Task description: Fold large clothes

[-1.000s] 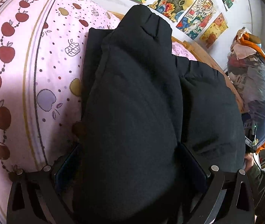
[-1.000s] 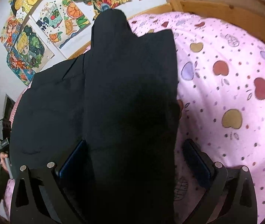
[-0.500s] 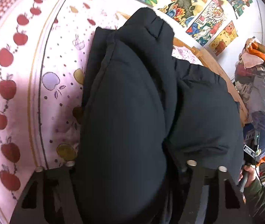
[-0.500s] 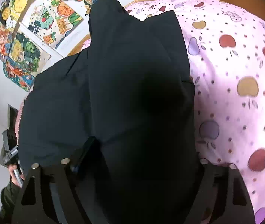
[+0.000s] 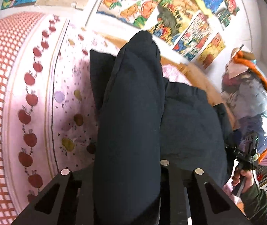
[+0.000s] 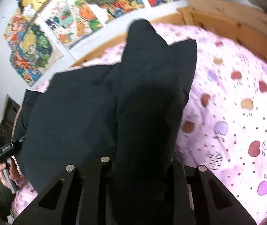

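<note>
A large black padded jacket (image 5: 133,101) lies on a pink apple-print bedsheet (image 5: 39,97). In the left wrist view my left gripper (image 5: 127,170) is shut on a thick fold of the jacket, which bulges up between the jaws and hides the fingertips. In the right wrist view the jacket (image 6: 144,101) likewise fills my right gripper (image 6: 142,165), which is shut on another fold. The sheet (image 6: 236,112) shows to the right. Each view shows the other hand-held gripper at its edge, my right gripper (image 5: 246,155) and my left gripper (image 6: 2,150).
A wooden bed frame (image 6: 227,24) borders the far side. Colourful drawings (image 5: 171,15) cover the white wall behind. A clear bag of clothes with an orange strap (image 5: 255,97) stands at the right of the left view.
Both grippers closed from open onto folds of the jacket. Both have lifted and tilted up, so more wall shows and the jacket edge is raised.
</note>
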### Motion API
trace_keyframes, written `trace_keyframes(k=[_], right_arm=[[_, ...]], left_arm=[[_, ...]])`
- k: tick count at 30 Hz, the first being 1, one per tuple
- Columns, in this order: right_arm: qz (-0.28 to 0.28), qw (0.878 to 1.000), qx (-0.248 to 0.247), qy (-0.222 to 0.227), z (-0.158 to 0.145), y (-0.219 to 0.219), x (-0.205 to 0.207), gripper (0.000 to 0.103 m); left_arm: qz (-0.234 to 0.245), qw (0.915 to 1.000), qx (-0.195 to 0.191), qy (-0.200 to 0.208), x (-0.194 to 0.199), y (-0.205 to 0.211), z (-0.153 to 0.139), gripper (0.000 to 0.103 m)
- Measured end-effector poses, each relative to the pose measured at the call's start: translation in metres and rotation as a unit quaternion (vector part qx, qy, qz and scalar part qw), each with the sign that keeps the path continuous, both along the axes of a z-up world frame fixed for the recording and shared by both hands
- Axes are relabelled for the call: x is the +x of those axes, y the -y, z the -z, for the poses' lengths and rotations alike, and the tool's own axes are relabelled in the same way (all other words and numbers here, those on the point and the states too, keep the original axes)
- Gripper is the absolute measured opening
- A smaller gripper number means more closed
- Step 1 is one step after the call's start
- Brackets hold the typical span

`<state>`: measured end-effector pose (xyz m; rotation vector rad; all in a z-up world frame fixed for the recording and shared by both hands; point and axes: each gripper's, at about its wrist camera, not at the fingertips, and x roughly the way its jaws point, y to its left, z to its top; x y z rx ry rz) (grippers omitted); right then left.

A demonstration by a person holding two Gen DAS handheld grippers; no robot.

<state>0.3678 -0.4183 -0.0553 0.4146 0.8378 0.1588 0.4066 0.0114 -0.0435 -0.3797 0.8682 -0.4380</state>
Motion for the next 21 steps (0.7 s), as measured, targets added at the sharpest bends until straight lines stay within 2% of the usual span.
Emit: trace_keyframes(k=[5, 11, 14, 16, 21], right_arm=[[-0.026, 0.999, 0.006, 0.03, -0.026, -0.026, 0.002, 0.019], [-0.073, 0.996, 0.023, 0.053, -0.038, -0.056, 0.0, 0.019], [-0.093, 0.994, 0.025, 0.056, -0.033, -0.064, -0.008, 0.019], [-0.098, 0.994, 0.021, 0.052, -0.028, -0.073, -0.004, 0.019], [-0.075, 0.997, -0.002, 0.029, -0.011, -0.074, 0.002, 0.019]], left_arm=[[-0.003, 0.9985, 0.037, 0.04, -0.019, -0.008, -0.034, 0.02], [-0.045, 0.9962, 0.043, 0.06, -0.041, -0.054, -0.062, 0.02], [-0.06, 0.9951, 0.052, 0.06, -0.047, -0.07, -0.059, 0.02], [-0.067, 0.9954, 0.052, 0.045, -0.048, -0.081, -0.047, 0.02], [-0.071, 0.9959, 0.049, 0.028, -0.044, -0.09, -0.019, 0.021]])
